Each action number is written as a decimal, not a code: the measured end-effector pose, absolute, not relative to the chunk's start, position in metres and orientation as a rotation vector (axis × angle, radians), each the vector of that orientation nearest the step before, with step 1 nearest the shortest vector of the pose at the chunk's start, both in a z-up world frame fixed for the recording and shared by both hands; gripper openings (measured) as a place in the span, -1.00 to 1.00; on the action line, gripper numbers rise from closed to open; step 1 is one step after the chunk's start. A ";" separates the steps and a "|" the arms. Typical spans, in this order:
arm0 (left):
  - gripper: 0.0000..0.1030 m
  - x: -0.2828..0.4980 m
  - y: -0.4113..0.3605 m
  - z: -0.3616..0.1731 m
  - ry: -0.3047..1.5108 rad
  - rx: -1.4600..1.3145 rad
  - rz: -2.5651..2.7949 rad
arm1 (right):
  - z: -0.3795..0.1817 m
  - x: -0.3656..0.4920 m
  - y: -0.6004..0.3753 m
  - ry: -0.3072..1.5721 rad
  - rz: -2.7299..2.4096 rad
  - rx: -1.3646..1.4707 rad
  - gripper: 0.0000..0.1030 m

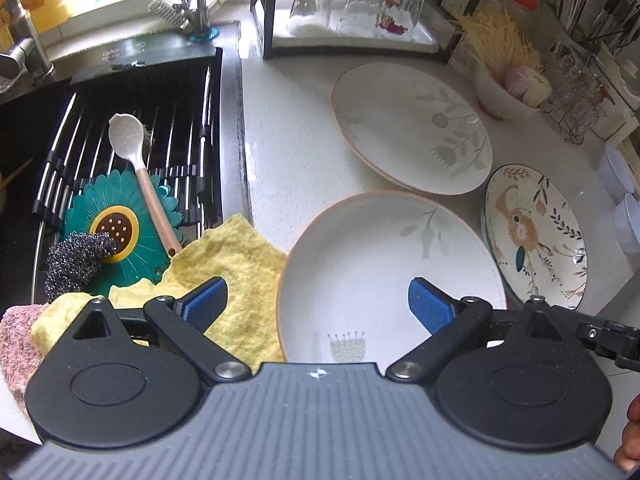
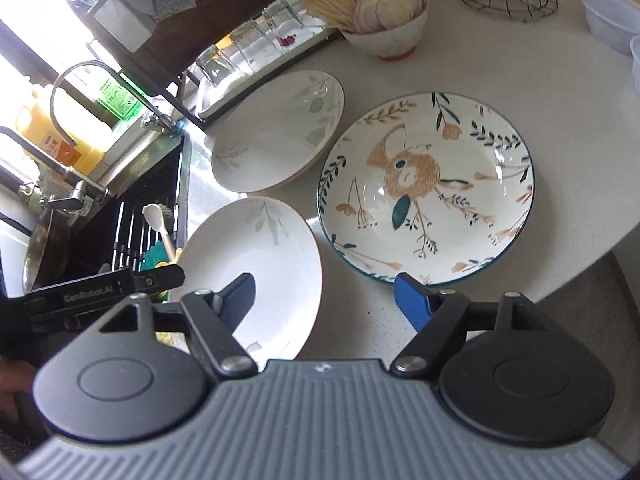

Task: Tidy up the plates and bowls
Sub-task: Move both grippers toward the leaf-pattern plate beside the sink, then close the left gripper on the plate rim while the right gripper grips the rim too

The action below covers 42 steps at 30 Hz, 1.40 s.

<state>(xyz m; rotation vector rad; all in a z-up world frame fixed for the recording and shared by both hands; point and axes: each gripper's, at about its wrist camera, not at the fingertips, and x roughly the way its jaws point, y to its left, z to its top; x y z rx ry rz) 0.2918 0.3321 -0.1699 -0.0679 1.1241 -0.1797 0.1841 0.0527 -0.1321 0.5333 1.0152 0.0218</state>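
Note:
Three plates lie on the white counter. The near white leaf-print plate (image 1: 384, 264) (image 2: 256, 256) lies closest. The far white leaf-print plate (image 1: 408, 128) (image 2: 280, 132) sits behind it. A colourful floral plate (image 1: 536, 236) (image 2: 428, 188) is to the right. A small bowl (image 1: 496, 96) (image 2: 388, 36) holding noodles and an onion stands at the back. My left gripper (image 1: 318, 306) is open, its jaws straddling the near plate's left rim. My right gripper (image 2: 328, 300) is open, straddling the near plate's right rim.
A sink (image 1: 132, 128) with a roll-up rack, a spoon (image 1: 136, 160), a green flower mat and a scourer is at the left. A yellow cloth (image 1: 236, 264) lies by the near plate. A glass rack (image 1: 352, 12) stands at the back. Plastic tubs (image 2: 608, 16) sit at the right.

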 end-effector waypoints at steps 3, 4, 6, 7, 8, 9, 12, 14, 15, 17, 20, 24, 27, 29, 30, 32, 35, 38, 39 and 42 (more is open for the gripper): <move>0.91 0.298 0.333 -0.183 1.148 -0.031 -0.213 | -0.145 0.185 0.053 1.029 -0.006 0.592 0.31; 0.90 0.299 0.332 -0.187 1.154 -0.010 -0.230 | -0.149 0.185 0.054 1.026 -0.017 0.604 0.18; 0.87 0.300 0.332 -0.190 1.154 0.018 -0.244 | -0.158 0.186 0.056 1.032 -0.034 0.633 0.05; 0.83 0.301 0.334 -0.192 1.157 0.020 -0.251 | -0.161 0.187 0.058 1.043 -0.040 0.643 0.02; 0.82 0.303 0.335 -0.194 1.163 0.020 -0.254 | -0.166 0.191 0.061 1.069 -0.047 0.634 0.02; 0.80 0.304 0.336 -0.197 1.168 0.017 -0.251 | -0.168 0.193 0.064 1.085 -0.046 0.631 0.02; 0.72 0.308 0.343 -0.201 1.172 -0.023 -0.256 | -0.174 0.196 0.067 1.094 -0.044 0.661 0.02; 0.65 0.311 0.347 -0.204 1.178 -0.049 -0.251 | -0.177 0.199 0.069 1.102 -0.057 0.649 0.02; 0.57 0.314 0.349 -0.206 1.187 -0.059 -0.243 | -0.178 0.201 0.069 1.108 -0.066 0.644 0.02; 0.40 0.319 0.354 -0.208 1.199 -0.106 -0.242 | -0.180 0.202 0.069 1.111 -0.073 0.659 0.02; 0.26 0.326 0.358 -0.211 1.201 -0.130 -0.230 | -0.182 0.203 0.067 1.112 -0.076 0.698 0.02; 0.14 0.331 0.364 -0.215 1.207 -0.156 -0.223 | -0.182 0.206 0.070 1.131 -0.045 0.690 -0.23; 0.03 0.329 0.363 -0.214 1.190 -0.146 -0.248 | -0.186 0.206 0.070 1.142 -0.038 0.720 -0.44; -0.03 0.328 0.364 -0.214 1.183 -0.150 -0.261 | -0.186 0.205 0.071 1.137 -0.042 0.715 -0.50; -0.10 0.328 0.365 -0.214 1.181 -0.158 -0.269 | -0.186 0.205 0.071 1.135 -0.041 0.710 -0.52; -0.35 0.328 0.366 -0.215 1.176 -0.195 -0.295 | -0.185 0.205 0.073 1.130 -0.035 0.704 -0.59; -0.64 0.326 0.366 -0.213 1.166 -0.222 -0.310 | -0.186 0.207 0.073 1.125 -0.041 0.699 -0.63; -0.70 0.326 0.365 -0.211 1.151 -0.222 -0.318 | -0.182 0.213 0.073 1.115 -0.035 0.654 -0.67; -0.71 0.327 0.367 -0.211 1.152 -0.233 -0.318 | -0.180 0.214 0.074 1.111 -0.028 0.630 -0.70; -0.73 0.325 0.369 -0.212 1.148 -0.245 -0.326 | -0.176 0.217 0.078 1.115 -0.020 0.591 -0.72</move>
